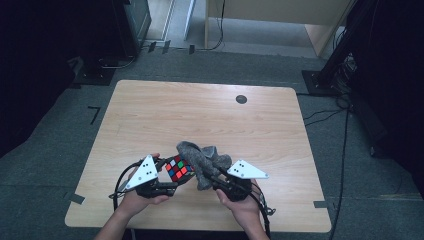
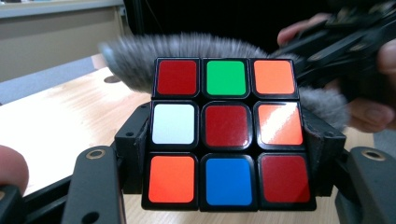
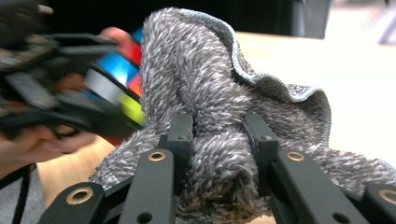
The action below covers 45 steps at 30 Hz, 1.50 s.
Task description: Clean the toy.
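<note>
A scrambled colour puzzle cube [image 1: 179,168] [image 2: 227,134] [image 3: 119,77] is held just above the wooden table [image 1: 200,120] near its front edge. My left gripper [image 1: 169,176] [image 2: 227,154] is shut on the cube's two sides. A fluffy grey cloth [image 1: 202,160] [image 3: 210,107] [image 2: 187,51] lies bunched against the cube's far and right side. My right gripper [image 1: 216,175] [image 3: 218,135] is shut on a thick fold of that cloth. The two grippers face each other closely, each in a person's hand.
A small dark round inset [image 1: 241,99] sits near the table's far edge. Grey carpet with tape marks surrounds the table. Black stands and cables [image 1: 330,75] are at the far right, dark equipment [image 1: 125,30] at the far left.
</note>
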### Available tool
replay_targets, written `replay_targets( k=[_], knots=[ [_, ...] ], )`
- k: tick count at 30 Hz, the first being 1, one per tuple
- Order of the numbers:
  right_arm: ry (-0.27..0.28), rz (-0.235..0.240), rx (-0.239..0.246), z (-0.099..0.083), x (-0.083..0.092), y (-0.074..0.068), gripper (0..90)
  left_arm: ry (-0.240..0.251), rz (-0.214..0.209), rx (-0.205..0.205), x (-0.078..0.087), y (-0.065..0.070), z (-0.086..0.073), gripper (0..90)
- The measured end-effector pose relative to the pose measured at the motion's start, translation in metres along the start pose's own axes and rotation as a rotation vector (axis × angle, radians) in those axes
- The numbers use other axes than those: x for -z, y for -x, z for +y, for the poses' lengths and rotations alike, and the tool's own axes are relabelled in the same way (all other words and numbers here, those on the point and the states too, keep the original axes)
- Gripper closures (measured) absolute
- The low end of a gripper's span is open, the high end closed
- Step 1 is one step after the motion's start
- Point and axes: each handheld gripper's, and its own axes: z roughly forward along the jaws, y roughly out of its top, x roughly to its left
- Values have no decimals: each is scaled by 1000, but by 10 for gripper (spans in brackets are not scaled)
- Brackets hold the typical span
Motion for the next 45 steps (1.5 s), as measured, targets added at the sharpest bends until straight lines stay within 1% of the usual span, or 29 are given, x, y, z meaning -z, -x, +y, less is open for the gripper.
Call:
replay_targets(
  k=[1, 3, 6, 8, 10, 12, 13, 14, 15, 16, 17, 19, 21, 23, 25, 26, 27, 28, 31, 32, 33, 34, 35, 37, 39, 41, 43, 44, 45],
  knots=[
    [6, -7, -15, 1, 2, 2, 699, -3, 0, -2, 0, 0, 0, 343],
    [50, 12, -34, 6, 7, 1, 699, -14, 1, -11, -2, 1, -2, 343],
    [115, 59, -29, 15, 13, -8, 699, -24, -13, -23, -6, 5, -3, 343],
    [128, 75, -25, 16, 13, -13, 699, -19, -24, -28, -7, 7, -2, 343],
    [101, 77, -12, 14, 9, -14, 698, -12, -28, -31, -6, 9, 0, 343],
    [66, 67, -23, 8, 5, -9, 698, -16, -16, -34, -5, 9, 1, 343],
    [42, 39, -23, 6, 3, -6, 699, -14, -17, -26, -4, 7, 1, 343],
    [13, -3, -17, 4, 2, -2, 699, -5, -24, -13, -2, 6, 1, 343],
    [-7, -36, -27, 2, 2, 2, 700, 9, -39, 4, -1, 4, 2, 343],
    [-10, -53, -50, 2, 3, 5, 701, 18, -49, 10, 0, 4, 3, 343],
    [4, -50, -72, 2, 5, 7, 701, 14, -46, 3, 0, 4, 3, 343],
    [50, -20, -93, 7, 11, 6, 702, -14, -33, -17, -3, 5, 2, 343],
    [91, 19, -79, 14, 16, -2, 701, -41, -27, -29, -7, 7, -1, 343],
    [114, 53, -31, 19, 17, -13, 701, -45, -37, -26, -9, 9, -1, 343],
    [85, 48, 22, 17, 13, -19, 701, -26, -50, -21, -8, 10, 1, 343],
    [64, 35, 37, 14, 10, -19, 700, -30, -41, -26, -8, 11, 3, 343],
    [63, 33, 20, 10, 7, -16, 701, -33, -31, -35, -7, 11, 4, 343],
    [58, 29, -8, 7, 6, -11, 701, -26, -30, -31, -5, 10, 4, 343],
    [-14, -45, -32, 2, 3, 2, 702, 14, -38, -10, 1, 6, 6, 343],
    [-18, -57, -43, 2, 4, 5, 702, 16, -34, -11, 2, 5, 7, 343],
    [-6, -61, -50, 3, 6, 5, 702, 9, -27, -15, 2, 5, 6, 343],
    [13, -59, -42, 5, 9, 3, 701, -6, -20, -22, 1, 5, 5, 343],
    [32, -51, -20, 9, 12, 0, 701, -20, -15, -25, -1, 6, 4, 343],
    [74, -26, 11, 18, 18, -9, 699, -27, -24, -16, -4, 7, 2, 343],
    [106, 12, 26, 24, 22, -16, 697, -23, -35, -24, -5, 9, 3, 343],
    [100, 26, 51, 24, 20, -20, 695, -18, -44, -25, -5, 10, 4, 343],
    [58, 21, 58, 18, 13, -19, 693, -12, -46, -26, -4, 11, 6, 343],
    [43, 13, 50, 13, 9, -16, 691, -24, -33, -36, -3, 11, 7, 343],
    [37, 20, 28, 10, 6, -11, 691, -27, -29, -38, -3, 11, 7, 343]
  ],
)
